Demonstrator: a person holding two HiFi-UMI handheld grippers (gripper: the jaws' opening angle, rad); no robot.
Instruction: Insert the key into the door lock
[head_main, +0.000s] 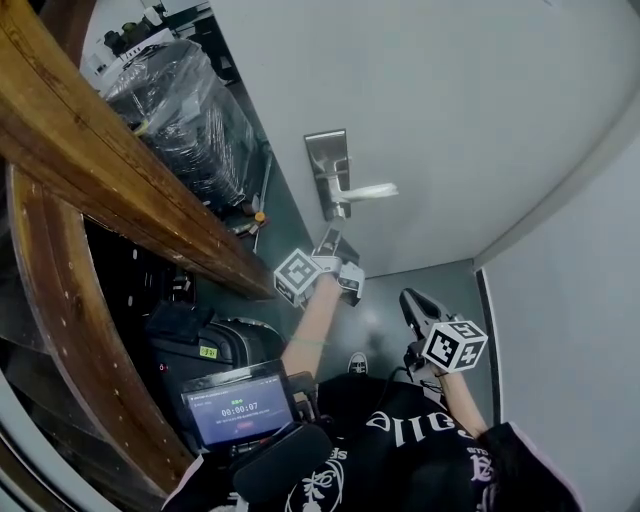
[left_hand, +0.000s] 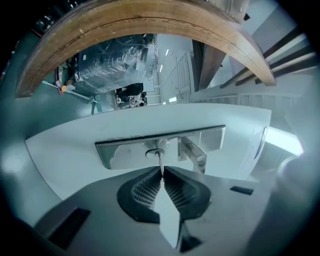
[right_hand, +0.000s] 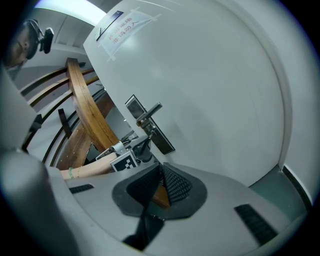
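Observation:
A silver lock plate (left_hand: 125, 152) with a lever handle (left_hand: 194, 154) is mounted on the white door (head_main: 450, 100). My left gripper (left_hand: 161, 172) is shut on a thin metal key (left_hand: 160, 161). The key's tip meets the round keyhole cylinder (left_hand: 154, 152) on the plate. In the head view the left gripper (head_main: 333, 243) is pressed up under the lock plate (head_main: 328, 165). My right gripper (head_main: 412, 303) hangs back, lower and to the right, away from the door. Its jaws (right_hand: 161, 169) are shut with nothing in them. It looks at the left gripper (right_hand: 132, 152) and the lock plate (right_hand: 150, 125).
A curved wooden handrail (head_main: 120, 180) runs along the left. Behind it is a plastic-wrapped bundle (head_main: 185, 110). A tablet showing a timer (head_main: 240, 405) sits near the person's body, beside a black case (head_main: 215, 345). A white wall (head_main: 570, 300) stands at the right. A paper notice (right_hand: 122, 25) is stuck on the door.

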